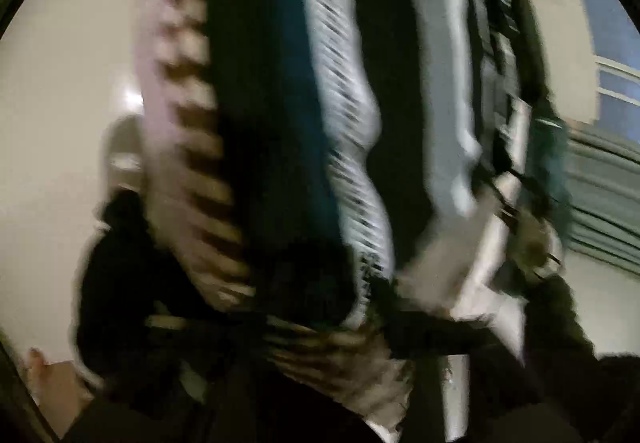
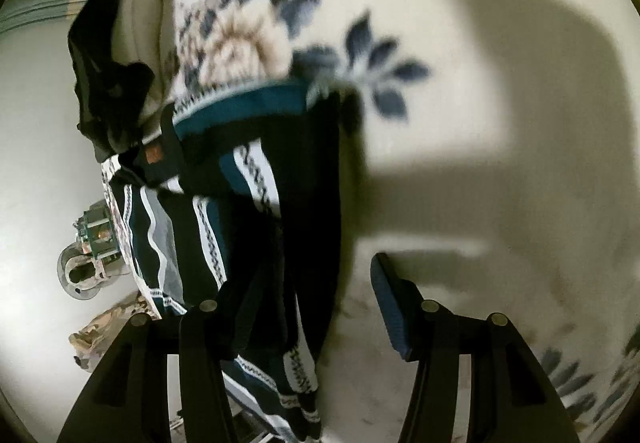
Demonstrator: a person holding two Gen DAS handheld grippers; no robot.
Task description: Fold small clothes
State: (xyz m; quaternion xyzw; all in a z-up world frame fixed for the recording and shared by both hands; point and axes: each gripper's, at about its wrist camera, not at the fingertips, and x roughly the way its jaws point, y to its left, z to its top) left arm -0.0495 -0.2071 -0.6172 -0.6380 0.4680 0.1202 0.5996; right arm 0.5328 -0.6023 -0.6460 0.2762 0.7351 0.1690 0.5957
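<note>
A small knit garment (image 1: 352, 91) with dark, teal, grey and white zigzag stripes fills the blurred left wrist view. My left gripper (image 1: 320, 307) shows only as dark smears low on both sides. Its fingers (image 1: 120, 283) stand wide apart, with the cloth across the gap and no clear pinch. In the right wrist view the same garment (image 2: 208, 219) lies on a white bedcover (image 2: 460, 183). My right gripper (image 2: 304, 307) is open. A dark fold of the garment runs by its left finger (image 2: 204, 327). Bare cover shows between the cloth and the blue pad (image 2: 390, 307).
The bedcover carries blue leaf and beige flower prints (image 2: 360, 55). A black garment (image 2: 104, 67) lies at its far left edge, over the pale floor (image 2: 36, 163). Some camouflage-patterned cloth (image 2: 108, 327) and a piece of teal hardware (image 2: 94, 243) sit beside the striped garment.
</note>
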